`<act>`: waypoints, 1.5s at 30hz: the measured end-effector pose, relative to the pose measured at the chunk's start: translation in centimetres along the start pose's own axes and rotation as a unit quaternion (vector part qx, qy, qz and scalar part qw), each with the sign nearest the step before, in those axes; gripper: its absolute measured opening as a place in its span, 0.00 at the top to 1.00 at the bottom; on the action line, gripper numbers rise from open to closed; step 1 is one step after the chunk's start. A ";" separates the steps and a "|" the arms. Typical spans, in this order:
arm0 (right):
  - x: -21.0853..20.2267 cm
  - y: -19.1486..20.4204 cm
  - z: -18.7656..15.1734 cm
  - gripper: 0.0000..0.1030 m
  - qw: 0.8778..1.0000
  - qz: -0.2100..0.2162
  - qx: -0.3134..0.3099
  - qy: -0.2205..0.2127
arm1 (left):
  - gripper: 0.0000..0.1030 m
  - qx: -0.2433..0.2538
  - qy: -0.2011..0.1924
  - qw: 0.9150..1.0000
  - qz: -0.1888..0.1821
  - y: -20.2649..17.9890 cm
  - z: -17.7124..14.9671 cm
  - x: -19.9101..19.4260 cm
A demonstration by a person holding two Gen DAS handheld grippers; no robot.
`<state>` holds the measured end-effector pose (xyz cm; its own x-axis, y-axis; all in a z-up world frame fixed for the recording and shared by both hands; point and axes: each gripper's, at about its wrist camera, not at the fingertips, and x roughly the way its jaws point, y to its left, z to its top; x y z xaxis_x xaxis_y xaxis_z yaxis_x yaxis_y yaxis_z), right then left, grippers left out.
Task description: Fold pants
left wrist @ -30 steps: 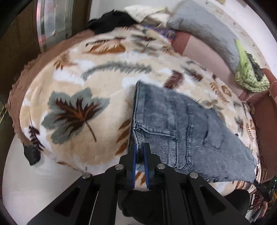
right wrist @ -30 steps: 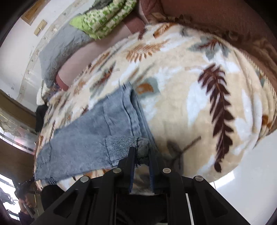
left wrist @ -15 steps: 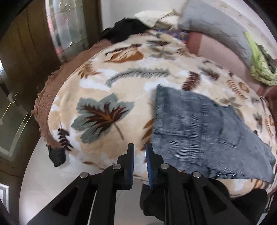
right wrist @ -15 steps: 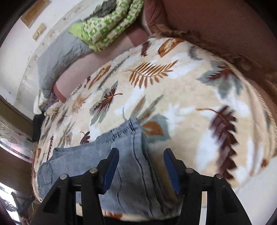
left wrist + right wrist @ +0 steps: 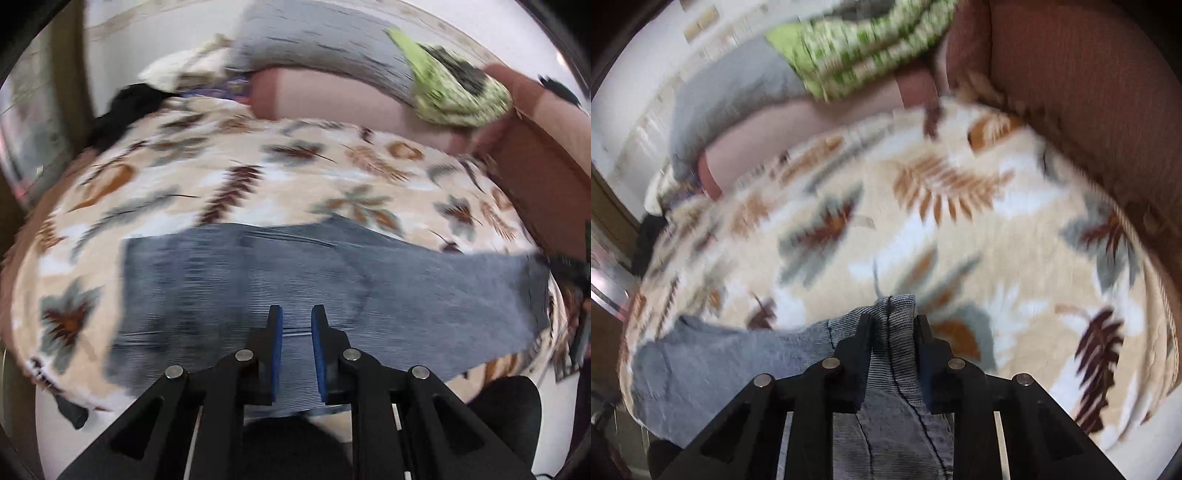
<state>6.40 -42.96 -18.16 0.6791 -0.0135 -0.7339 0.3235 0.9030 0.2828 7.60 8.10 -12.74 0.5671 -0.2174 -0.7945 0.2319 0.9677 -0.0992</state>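
Pants (image 5: 890,332) bunched between closing right tongs (image 5: 892,325); left tongs (image 5: 296,325) nearly clenched, empty

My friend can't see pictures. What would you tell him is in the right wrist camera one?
A black right gripper is closing its jaws around a bunched end of blue-grey jeans, which stretch off to the left. They lie on a cream blanket printed with brown and grey leaves. Behind are a grey pillow and a green cloth; the picture is blurry.

Motion-blurred pants (image 5: 332,280), blanket (image 5: 258,177) and pillows (image 5: 332,40)
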 end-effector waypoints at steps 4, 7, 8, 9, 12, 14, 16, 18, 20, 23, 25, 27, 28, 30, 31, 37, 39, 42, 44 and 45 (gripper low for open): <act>3.9 -1.2 0.1 0.76 0.998 -0.040 0.030 0.048 | 0.84 0.014 0.050 0.998 -0.028 -3.6 -0.6 3.0; 5.0 -2.5 -0.4 0.75 0.991 -0.073 0.074 0.079 | 0.75 0.019 0.093 0.995 -0.025 -5.0 -1.5 5.3; 4.6 -2.2 -0.3 0.75 0.992 -0.074 0.076 0.068 | 0.72 0.019 0.104 0.994 -0.021 -5.3 -1.7 6.0; 3.9 -1.3 -0.1 0.75 0.994 -0.074 0.062 0.048 | 0.68 0.016 0.116 0.993 -0.021 -5.3 -2.1 6.6; 2.0 4.7 0.5 0.75 0.999 -0.008 -0.039 0.016 | 0.68 0.009 0.132 0.991 -0.023 -5.2 -3.2 7.6; 2.1 9.3 0.5 0.75 0.992 0.074 -0.092 0.043 | 0.67 0.011 0.130 0.991 -0.023 -5.4 -3.8 7.7; 2.6 14.0 -0.1 0.75 0.978 0.130 -0.147 0.069 | 0.67 0.018 0.125 0.992 -0.023 -5.5 -4.1 7.6; 3.8 18.7 -1.0 0.75 0.959 0.180 -0.194 0.100 | 0.67 0.022 0.124 0.992 -0.026 -5.5 -4.4 7.6; 5.3 22.5 -2.0 0.75 0.943 0.208 -0.230 0.124 | 0.67 0.026 0.124 0.992 -0.029 -5.4 -4.8 7.5; 7.8 27.0 -3.1 0.75 0.925 0.221 -0.272 0.149 | 0.67 0.035 0.122 0.991 -0.032 -5.5 -5.4 7.2; 9.7 29.2 -3.5 0.75 0.915 0.223 -0.292 0.164 | 0.67 0.037 0.120 0.991 -0.035 -5.5 -5.7 7.1; 11.0 30.7 -3.9 0.75 0.907 0.219 -0.316 0.172 | 0.67 0.038 0.120 0.991 -0.040 -5.5 -5.7 7.1; 11.4 31.0 -4.2 0.75 0.904 0.218 -0.325 0.173 | 0.67 0.038 0.121 0.991 -0.042 -5.4 -5.7 7.1; 12.2 31.9 -4.4 0.75 0.895 0.218 -0.343 0.184 | 0.67 0.036 0.123 0.991 -0.047 -5.4 -5.6 7.2; 12.5 32.1 -4.6 0.75 0.892 0.215 -0.351 0.188 | 0.67 0.034 0.125 0.990 -0.050 -5.3 -5.5 7.3; 14.4 33.8 -5.4 0.75 0.874 0.194 -0.396 0.205 | 0.67 0.037 0.126 0.990 -0.057 -5.2 -5.5 7.2; 14.8 34.0 -5.7 0.75 0.871 0.178 -0.409 0.208 | 0.67 0.040 0.125 0.990 -0.056 -5.0 -5.4 7.3; 15.3 34.2 -6.1 0.75 0.865 0.175 -0.418 0.214 | 0.67 0.042 0.124 0.990 -0.056 -5.1 -5.4 7.3; 15.1 34.4 -6.1 0.83 0.865 0.175 -0.424 0.205 | 0.66 0.040 0.124 0.990 -0.058 -5.2 -5.4 7.2; 14.8 34.5 -6.1 0.98 0.864 0.172 -0.429 0.198 | 0.66 0.039 0.125 0.990 -0.059 -5.2 -5.4 7.2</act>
<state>23.64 -9.41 -23.02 0.3037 0.3146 -0.8994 -0.5760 0.8125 0.0897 6.23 2.22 -21.16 0.3220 -0.2812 -0.9040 0.3507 0.9224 -0.1620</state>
